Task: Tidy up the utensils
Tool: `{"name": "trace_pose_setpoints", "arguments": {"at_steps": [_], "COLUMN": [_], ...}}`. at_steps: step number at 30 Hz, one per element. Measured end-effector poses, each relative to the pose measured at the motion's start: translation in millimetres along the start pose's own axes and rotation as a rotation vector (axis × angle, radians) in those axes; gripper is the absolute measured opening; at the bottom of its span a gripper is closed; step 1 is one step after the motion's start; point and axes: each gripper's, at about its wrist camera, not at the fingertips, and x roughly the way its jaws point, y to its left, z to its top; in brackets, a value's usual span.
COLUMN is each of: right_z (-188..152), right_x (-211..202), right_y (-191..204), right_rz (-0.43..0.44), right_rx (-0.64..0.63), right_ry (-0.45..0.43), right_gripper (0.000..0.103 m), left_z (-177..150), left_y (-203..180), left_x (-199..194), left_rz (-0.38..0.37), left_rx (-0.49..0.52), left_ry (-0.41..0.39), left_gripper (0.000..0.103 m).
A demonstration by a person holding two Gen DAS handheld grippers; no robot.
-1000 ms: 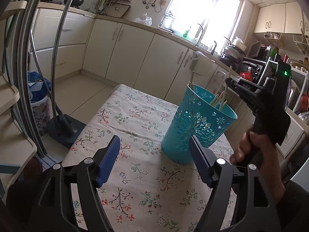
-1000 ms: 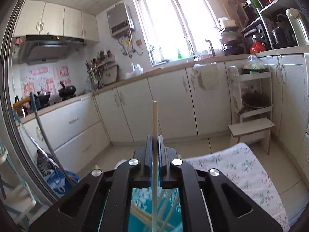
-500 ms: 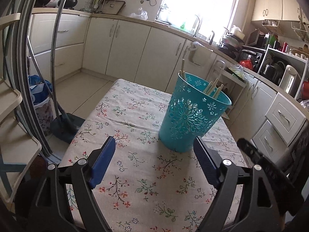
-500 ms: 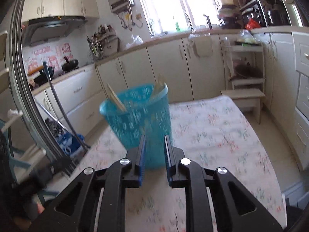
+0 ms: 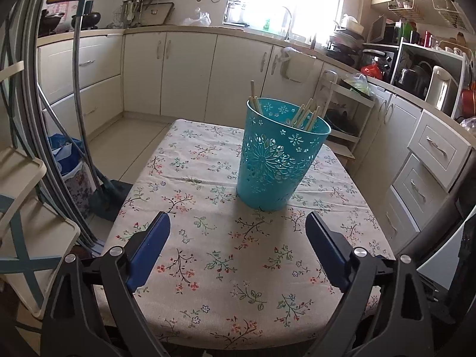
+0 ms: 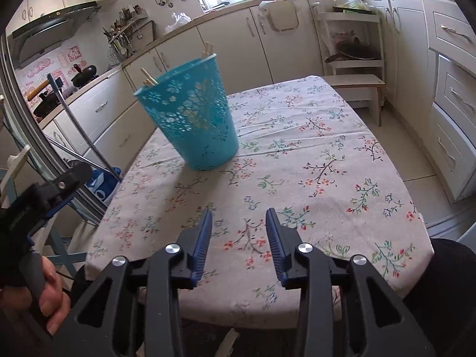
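Blue-padded left gripper (image 5: 237, 235) jaws wide, empty; right gripper (image 6: 238, 224) jaws part-open, empty, both above floral tablecloth (image 5: 208, 255). Ahead, teal perforated basket (image 5: 279, 160) upright on table; chopsticks (image 5: 306, 113) inside, lower lengths hidden, tips angled upward past rim.

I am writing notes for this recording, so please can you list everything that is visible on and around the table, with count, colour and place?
basket: one, teal, upright on the table, toward its far side
chopsticks: several, exact count unclear, pale wood, standing in the basket
tablecloth: one, cream with flower print, covering the table
mop: one, grey pole with orange grip, on the floor left of the table
stool: one, cream, beyond the far end of the table
left gripper: one, black with blue pads, open, holding nothing
right gripper: one, black with blue pads, open, holding nothing
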Motion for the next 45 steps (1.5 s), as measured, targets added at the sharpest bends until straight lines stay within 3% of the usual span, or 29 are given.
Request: {"name": "trace_pose_setpoints", "arguments": {"at_steps": [12, 18, 27, 33, 37, 45], "right_z": [24, 14, 2, 12, -1, -31], "right_x": [-90, -119, -140, -160, -181, -204], "right_y": [42, 55, 54, 54, 65, 72], "right_rz": [0.039, 0.014, -0.005, 0.041, 0.048, -0.023], "right_rx": [-0.019, -0.049, -0.042, 0.017, 0.022, 0.018], "right_ry": [-0.079, -0.106, -0.065, -0.023, -0.047, -0.128], "right_gripper": [0.065, 0.076, 0.085, 0.087, 0.091, 0.094], "left_z": [10, 7, 4, 14, 5, -15], "left_y": [-9, -13, -13, -22, -38, -28], "left_x": [-74, -96, -124, -145, -169, -192], "left_rz": [0.029, 0.062, 0.087, 0.01, 0.046, 0.119], "left_rx": [0.047, 0.067, 0.045, 0.054, 0.117, 0.075], "left_ry": [-0.032, -0.01, 0.025, 0.107, 0.072, 0.063], "left_gripper": [0.095, 0.095, 0.095, 0.095, 0.095, 0.095]}}
